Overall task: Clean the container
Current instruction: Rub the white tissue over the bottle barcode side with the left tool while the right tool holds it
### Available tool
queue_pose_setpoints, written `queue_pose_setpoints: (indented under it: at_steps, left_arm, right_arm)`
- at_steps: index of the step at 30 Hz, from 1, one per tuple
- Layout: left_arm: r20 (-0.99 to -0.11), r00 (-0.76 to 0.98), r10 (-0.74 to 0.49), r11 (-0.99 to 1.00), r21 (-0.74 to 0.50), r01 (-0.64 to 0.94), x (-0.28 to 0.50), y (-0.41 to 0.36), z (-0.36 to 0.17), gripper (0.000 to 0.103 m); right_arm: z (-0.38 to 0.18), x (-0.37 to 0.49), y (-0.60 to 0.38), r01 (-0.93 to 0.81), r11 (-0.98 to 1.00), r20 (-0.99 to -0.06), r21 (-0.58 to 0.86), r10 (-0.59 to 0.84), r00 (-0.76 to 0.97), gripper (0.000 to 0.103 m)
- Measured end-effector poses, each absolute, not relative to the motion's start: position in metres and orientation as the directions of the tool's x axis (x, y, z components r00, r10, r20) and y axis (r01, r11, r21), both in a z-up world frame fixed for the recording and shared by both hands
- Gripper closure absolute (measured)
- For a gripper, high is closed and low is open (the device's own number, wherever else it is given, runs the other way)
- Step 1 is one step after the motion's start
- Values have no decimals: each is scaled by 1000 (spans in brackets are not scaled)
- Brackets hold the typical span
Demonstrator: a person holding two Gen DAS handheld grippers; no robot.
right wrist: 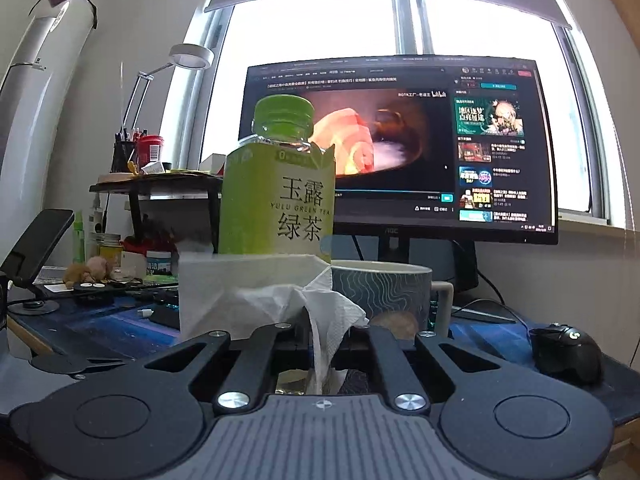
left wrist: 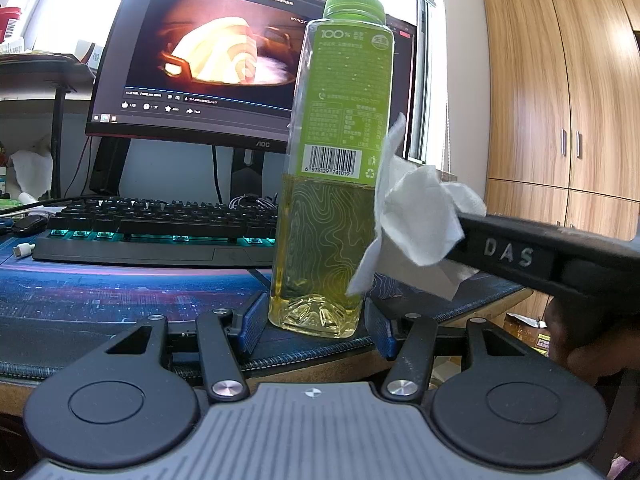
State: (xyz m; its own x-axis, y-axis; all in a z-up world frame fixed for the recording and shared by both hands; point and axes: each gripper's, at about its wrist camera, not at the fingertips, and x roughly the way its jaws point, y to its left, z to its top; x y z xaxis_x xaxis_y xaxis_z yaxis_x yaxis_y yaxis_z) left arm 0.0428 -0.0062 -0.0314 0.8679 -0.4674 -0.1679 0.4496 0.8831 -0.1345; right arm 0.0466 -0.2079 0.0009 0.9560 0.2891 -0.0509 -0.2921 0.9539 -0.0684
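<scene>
Left wrist view: your left gripper (left wrist: 316, 320) clamps the upright bottle (left wrist: 336, 168) at its base, long axis vertical. Your right gripper (left wrist: 456, 236), jaws together on the tissue (left wrist: 416, 216), sits at the bottle's right flank, tissue touching; wipe from there.

We read "YULU GREEN TEA" on the bottle (right wrist: 276, 196), "AOC" on the monitor (left wrist: 263, 144), "DAS" on the right gripper (left wrist: 508, 254).

1 bottle (left wrist: 336, 168), 1 tissue (left wrist: 416, 220), 2 grippers: left (left wrist: 316, 328), right (right wrist: 320, 340). 1 monitor (right wrist: 400, 148), 1 keyboard (left wrist: 160, 224), 1 mouse (right wrist: 568, 354), 1 mug (right wrist: 384, 288), 1 lamp (right wrist: 190, 56).
</scene>
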Motion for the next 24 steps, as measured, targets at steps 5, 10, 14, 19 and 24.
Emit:
queue_pose_setpoints:
  at_steps: [5,10,14,19,24]
  left_arm:
    - [-168,868,-468,883,-134,450,43,-6,-32,45]
    - [-168,868,-468,883,-133,450,43,-6,-32,45]
    - [-169,868,-468,883,-132,451,43,-6,-32,45]
    - [-170,867,-468,883,-131,450,43,-6,-32,45]
    - [-171,867,-468,883,-128,451,42,-6,-32,45]
  right_arm:
    - [-5,55,-210,-281,958,-89,-54,276,957,94]
    - [-4,53,-208,-278,958,-87,-67,272,958,94]
    - [3,46,-206,-288,954,-56,-78,284,957,94]
    - [4,44,-207,-293,953,-45,-80,290,956,94]
    - [-3,52,-210,-286,956,-72,-61,282,957,94]
